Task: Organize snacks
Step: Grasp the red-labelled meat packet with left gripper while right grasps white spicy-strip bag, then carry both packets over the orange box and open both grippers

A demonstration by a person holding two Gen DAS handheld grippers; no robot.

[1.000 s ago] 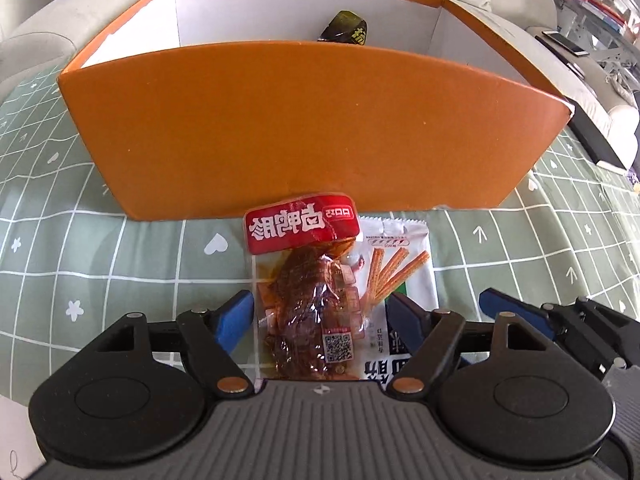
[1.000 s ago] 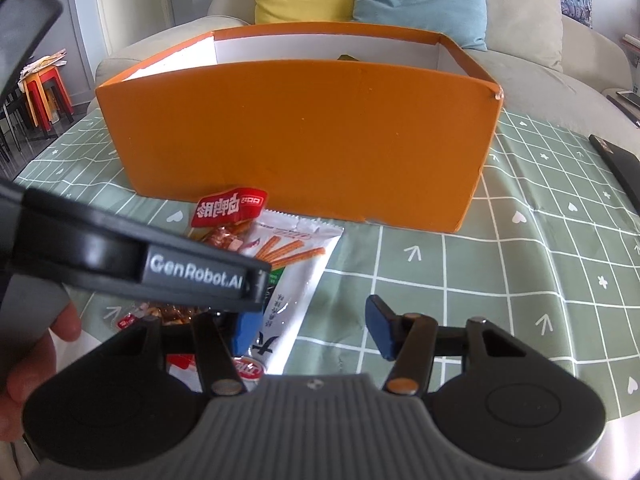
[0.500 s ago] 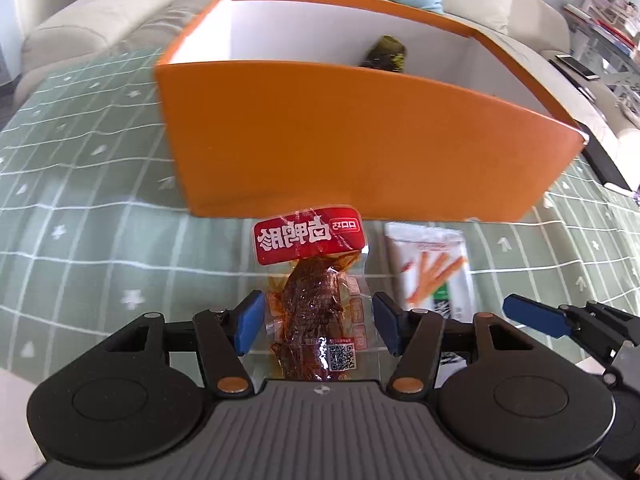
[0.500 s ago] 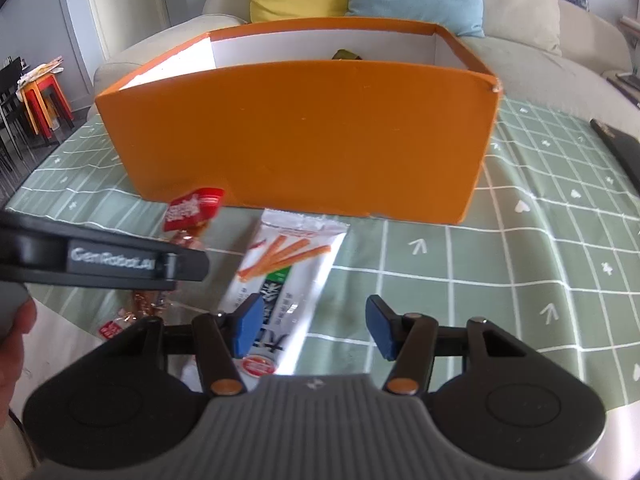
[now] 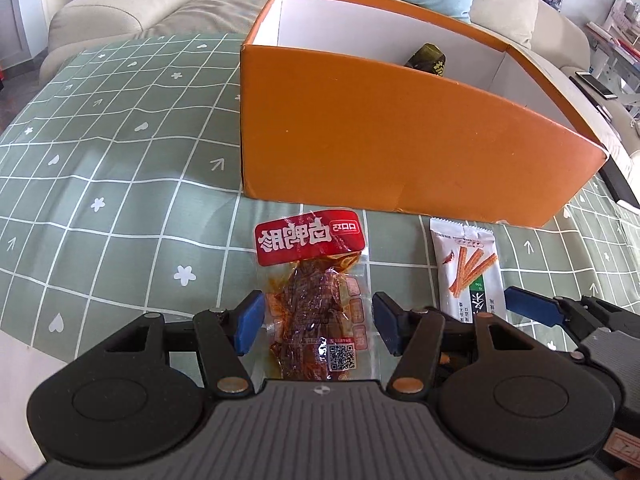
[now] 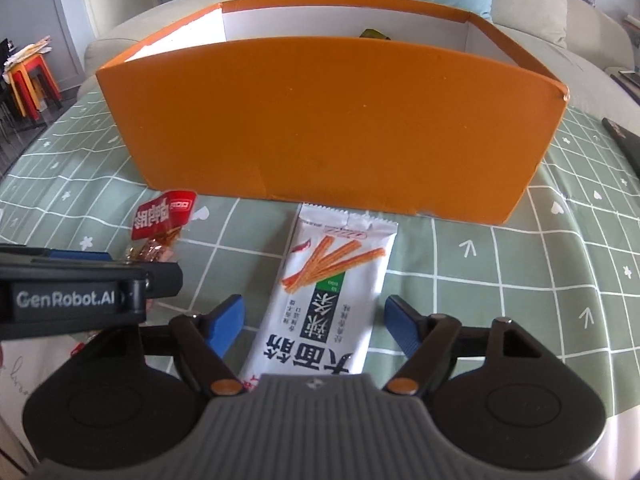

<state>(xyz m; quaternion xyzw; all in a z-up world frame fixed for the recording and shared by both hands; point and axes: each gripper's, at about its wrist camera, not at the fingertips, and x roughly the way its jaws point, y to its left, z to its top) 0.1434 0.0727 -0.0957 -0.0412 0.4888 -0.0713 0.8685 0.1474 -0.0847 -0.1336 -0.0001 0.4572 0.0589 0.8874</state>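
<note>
Closest in, the left gripper [image 5: 318, 326] stands wide, its blue pads either side of the red-topped meat snack [image 5: 314, 300] without touching it, and the packet lies flat on the green checked tablecloth [image 5: 120, 208] with its red header pointing away toward the box. Just to its right, the right gripper [image 6: 316, 326] is spread equally wide around the lower half of the white spicy-stick packet [image 6: 332, 284], which also lies flat, its crimped top end near the foot of the box. Neither tool holds anything, so the step in hand looks like the approach to a double pick: each tool lined up over its own packet before closing. Next, I judge, each needs to settle lower so the pads meet the packet's edges, then squeeze gently, since thin film may buckle or slip out sideways, and lift high enough to clear the tall near wall. Beyond the packets stands the orange box [image 5: 400, 136], open at the top with white inner walls; a dark wrapped snack [image 5: 427, 58] leans against its far wall, so some sorting seems already done. That near wall hides the box floor, so whatever else lies inside cannot be told. The near ends of both packets are cut off behind the gripper bodies, and the left tool's casing blocks most of the meat snack in the right wrist view. Farther back is a pale sofa [image 5: 132, 4] with cushions.
</note>
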